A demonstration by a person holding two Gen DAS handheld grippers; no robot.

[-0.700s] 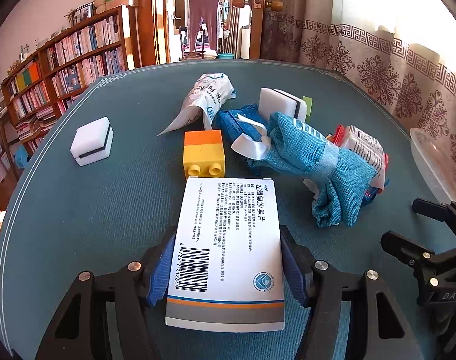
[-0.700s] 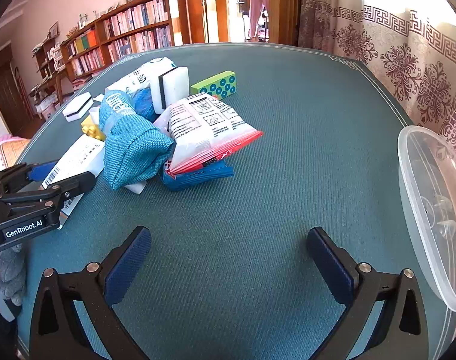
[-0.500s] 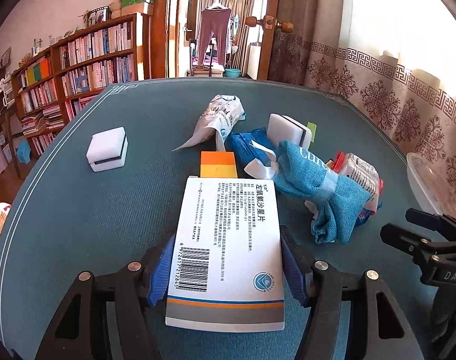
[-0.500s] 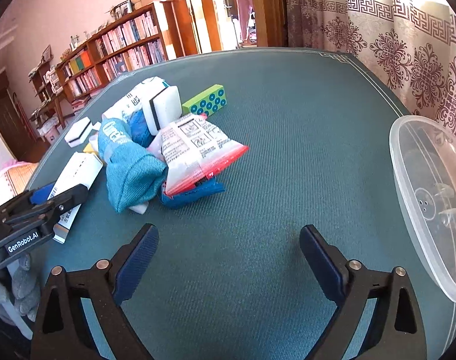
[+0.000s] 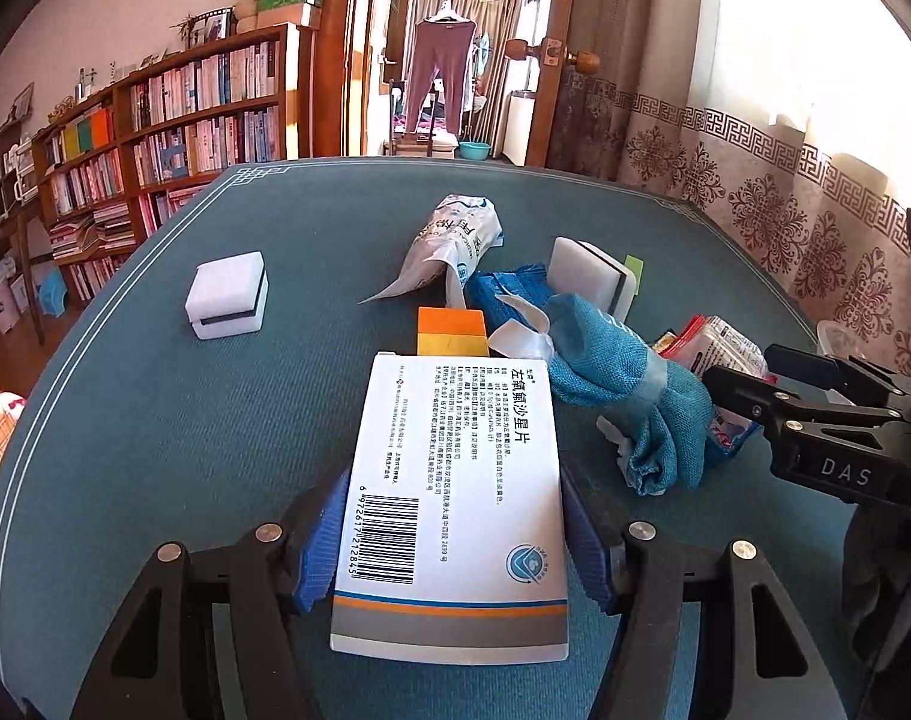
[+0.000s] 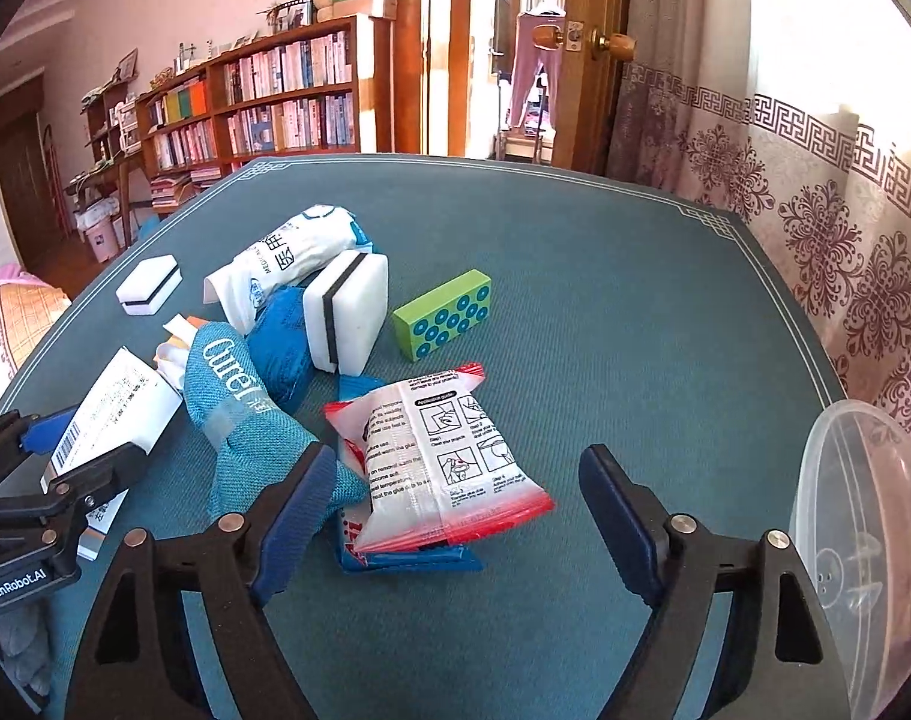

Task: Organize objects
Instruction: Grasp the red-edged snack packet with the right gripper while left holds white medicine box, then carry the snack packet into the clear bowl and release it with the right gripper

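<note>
Through the left wrist camera I have the left gripper [image 5: 455,546] clenched on the white box [image 5: 455,498] above the table [image 5: 155,450], while the right wrist camera shows my right gripper [image 6: 449,516] spread empty around the packet [image 6: 449,468], the pile unsorted and the clear tub [image 6: 863,540] apparently still empty.

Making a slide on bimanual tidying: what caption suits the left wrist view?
Left gripper clamps a white barcoded medicine box above the teal table, clutter pile ahead.
</note>
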